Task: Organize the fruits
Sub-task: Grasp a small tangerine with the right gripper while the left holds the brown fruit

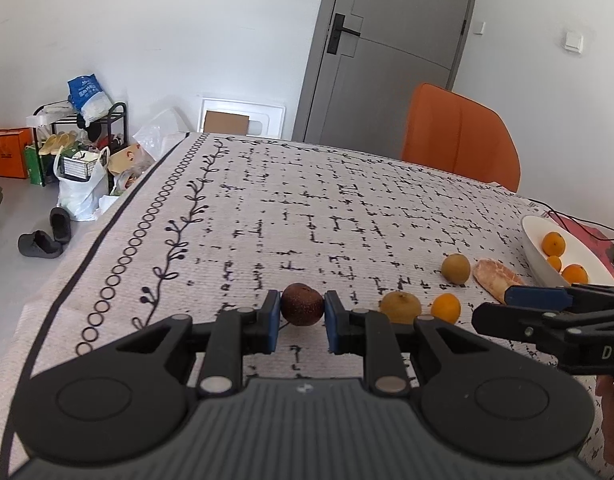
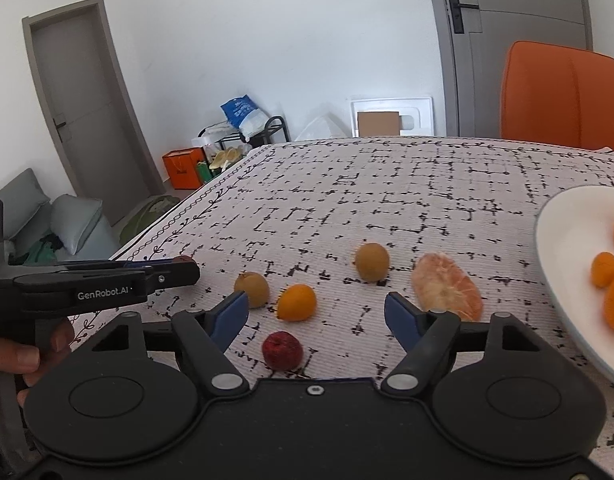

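Note:
My left gripper (image 1: 302, 312) is shut on a dark brown-red round fruit (image 1: 302, 305) just above the patterned tablecloth. To its right lie a yellow-brown fruit (image 1: 400, 306), a small orange (image 1: 446, 308), another yellow-brown fruit (image 1: 455, 268) and a peeled citrus piece (image 1: 496, 277). A white plate (image 1: 541, 265) holds three oranges. My right gripper (image 2: 316, 312) is open over the cloth, with a red fruit (image 2: 282, 350) between its arms, a small orange (image 2: 296, 302) ahead, and the peeled citrus (image 2: 447, 286) by its right finger.
An orange chair (image 1: 459, 136) stands at the table's far side. A grey door (image 1: 391, 44) is behind it. The table's left edge (image 1: 119, 216) drops to a floor with bags, a shoe rack and slippers (image 1: 47, 236). Cables lie behind the plate.

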Available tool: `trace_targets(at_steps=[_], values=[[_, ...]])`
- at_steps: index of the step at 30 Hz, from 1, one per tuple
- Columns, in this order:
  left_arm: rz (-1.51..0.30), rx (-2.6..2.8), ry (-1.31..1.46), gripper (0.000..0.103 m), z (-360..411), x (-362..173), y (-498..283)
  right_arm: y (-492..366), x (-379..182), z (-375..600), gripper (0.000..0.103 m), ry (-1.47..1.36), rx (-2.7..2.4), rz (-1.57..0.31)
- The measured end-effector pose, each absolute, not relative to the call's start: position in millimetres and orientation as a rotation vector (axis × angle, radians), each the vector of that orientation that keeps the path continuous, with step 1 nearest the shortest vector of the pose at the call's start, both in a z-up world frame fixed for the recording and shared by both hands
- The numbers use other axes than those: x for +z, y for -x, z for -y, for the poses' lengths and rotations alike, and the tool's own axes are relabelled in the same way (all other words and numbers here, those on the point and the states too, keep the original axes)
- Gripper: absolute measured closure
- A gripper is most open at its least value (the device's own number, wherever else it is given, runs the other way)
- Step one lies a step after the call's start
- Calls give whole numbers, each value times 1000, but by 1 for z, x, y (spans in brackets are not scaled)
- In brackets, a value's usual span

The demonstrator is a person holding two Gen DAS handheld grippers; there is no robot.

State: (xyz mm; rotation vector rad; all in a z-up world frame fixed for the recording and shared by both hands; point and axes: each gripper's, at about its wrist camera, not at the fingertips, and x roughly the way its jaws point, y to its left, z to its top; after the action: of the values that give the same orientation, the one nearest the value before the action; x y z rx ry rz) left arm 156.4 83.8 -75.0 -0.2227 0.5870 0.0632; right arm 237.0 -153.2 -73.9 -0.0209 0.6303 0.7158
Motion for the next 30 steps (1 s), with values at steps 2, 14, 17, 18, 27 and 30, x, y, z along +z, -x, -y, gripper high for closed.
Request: trace_targets(at_steps=[2, 14, 17, 18, 27, 30], values=[[-585, 68, 226, 81, -87, -75, -154, -237, -74, 148, 32, 28, 723, -633], [-572, 107, 255, 81, -110, -76, -144, -239, -74, 118, 36, 67, 765, -635], [-569, 108, 272, 81, -116, -76, -142, -240, -73, 111, 36, 80, 776, -634], [-568, 110, 271, 81, -117, -76, -141, -240, -73, 109, 36, 86, 777, -632], [-576, 118, 276, 81, -119, -78, -141, -245, -81, 110, 50, 95, 751, -661], [-574, 115, 274, 81, -117, -76, -141, -247, -86, 112, 80, 105, 742, -685]])
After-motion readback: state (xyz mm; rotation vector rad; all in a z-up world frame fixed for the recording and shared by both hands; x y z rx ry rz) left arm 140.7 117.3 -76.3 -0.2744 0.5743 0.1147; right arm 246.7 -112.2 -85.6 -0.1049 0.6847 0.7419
